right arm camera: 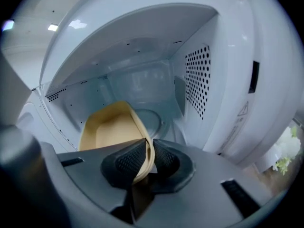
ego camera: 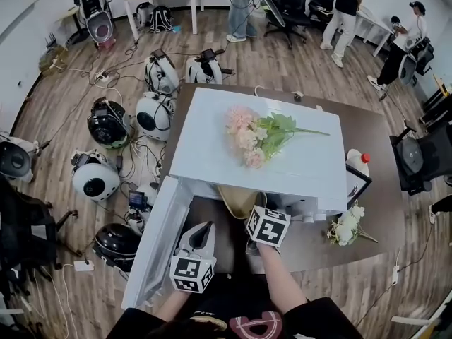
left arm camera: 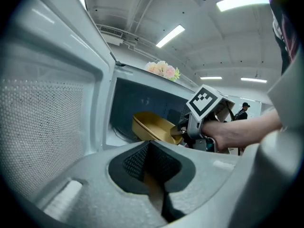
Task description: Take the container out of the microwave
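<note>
The tan container sits tilted at the mouth of the white microwave, whose door hangs open to the left. My right gripper reaches into the opening. In the right gripper view its pads are shut on the near rim of the container, with the turntable behind. The left gripper view shows the container and the right gripper at its edge. My left gripper hovers beside the door, jaws together and empty.
Pink flowers lie on top of the microwave. On the brown table stand a white bottle with a red cap and a white flower bunch. Round devices and cables crowd the floor at left.
</note>
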Tool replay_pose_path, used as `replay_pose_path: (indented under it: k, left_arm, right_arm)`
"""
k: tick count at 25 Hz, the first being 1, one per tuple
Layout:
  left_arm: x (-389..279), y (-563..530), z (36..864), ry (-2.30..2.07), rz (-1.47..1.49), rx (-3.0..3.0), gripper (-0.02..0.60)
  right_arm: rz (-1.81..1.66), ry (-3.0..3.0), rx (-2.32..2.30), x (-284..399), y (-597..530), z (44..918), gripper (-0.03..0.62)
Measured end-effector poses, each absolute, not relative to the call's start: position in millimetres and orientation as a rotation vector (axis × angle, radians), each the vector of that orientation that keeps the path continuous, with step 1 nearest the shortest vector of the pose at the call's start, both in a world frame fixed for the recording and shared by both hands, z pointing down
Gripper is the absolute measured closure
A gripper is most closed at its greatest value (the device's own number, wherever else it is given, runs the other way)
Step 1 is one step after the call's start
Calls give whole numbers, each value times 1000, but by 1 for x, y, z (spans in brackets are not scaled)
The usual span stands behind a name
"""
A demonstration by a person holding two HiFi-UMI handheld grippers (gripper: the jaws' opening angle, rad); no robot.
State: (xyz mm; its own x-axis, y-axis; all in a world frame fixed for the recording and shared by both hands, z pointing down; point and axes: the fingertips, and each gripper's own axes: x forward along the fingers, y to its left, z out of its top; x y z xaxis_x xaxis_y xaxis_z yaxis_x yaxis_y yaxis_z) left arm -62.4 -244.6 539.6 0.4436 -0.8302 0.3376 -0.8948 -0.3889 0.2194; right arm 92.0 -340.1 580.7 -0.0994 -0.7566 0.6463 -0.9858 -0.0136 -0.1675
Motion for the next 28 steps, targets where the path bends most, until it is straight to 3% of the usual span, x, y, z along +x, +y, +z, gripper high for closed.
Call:
replay_pose_path:
  k: [28]
  left_arm:
    - [-57, -234, 532, -1414, 219, 2429, 572]
  right_arm:
    - [844, -1874, 1868, 124, -247, 575, 543]
